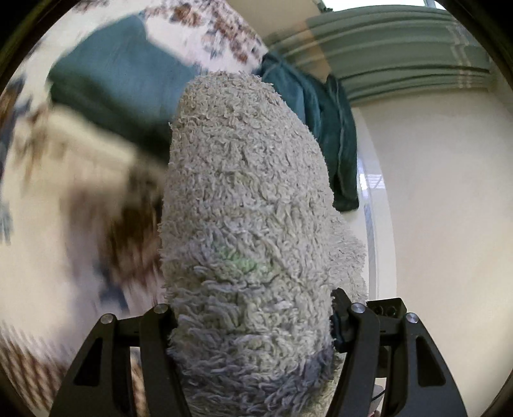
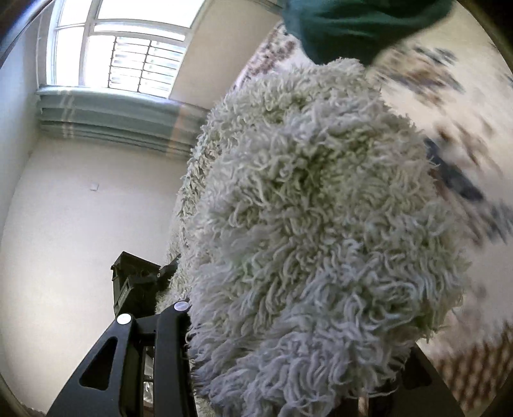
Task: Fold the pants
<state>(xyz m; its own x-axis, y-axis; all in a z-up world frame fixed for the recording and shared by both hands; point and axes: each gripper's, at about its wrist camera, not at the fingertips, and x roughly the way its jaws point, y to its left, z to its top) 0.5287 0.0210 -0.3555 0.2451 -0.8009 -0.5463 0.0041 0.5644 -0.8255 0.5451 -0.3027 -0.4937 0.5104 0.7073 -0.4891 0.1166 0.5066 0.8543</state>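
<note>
From the left wrist we see a shaggy grey-white fabric (image 1: 247, 224) filling the middle and blocking most of what lies beyond. Behind it, teal pants (image 1: 128, 86) lie on a blurred patterned bedspread (image 1: 41, 199), and one end of the pants hangs down past the fabric's right edge, in front of a pale wall (image 1: 449, 199) and under a striped green curtain (image 1: 394, 54). The left tongs (image 1: 253, 327) stand partly spread with the shaggy fabric bunched between their arms; their tips are buried, so we cannot tell whether they clench it.

From the right wrist the same shaggy fabric (image 2: 320, 224) covers the right tongs (image 2: 288, 362); their tips are hidden, so we cannot tell their grip. Above the fabric a teal patch of the pants (image 2: 352, 29) shows. Left of the fabric stand a barred window (image 2: 128, 51) and the other gripper's black body (image 2: 134, 282).
</note>
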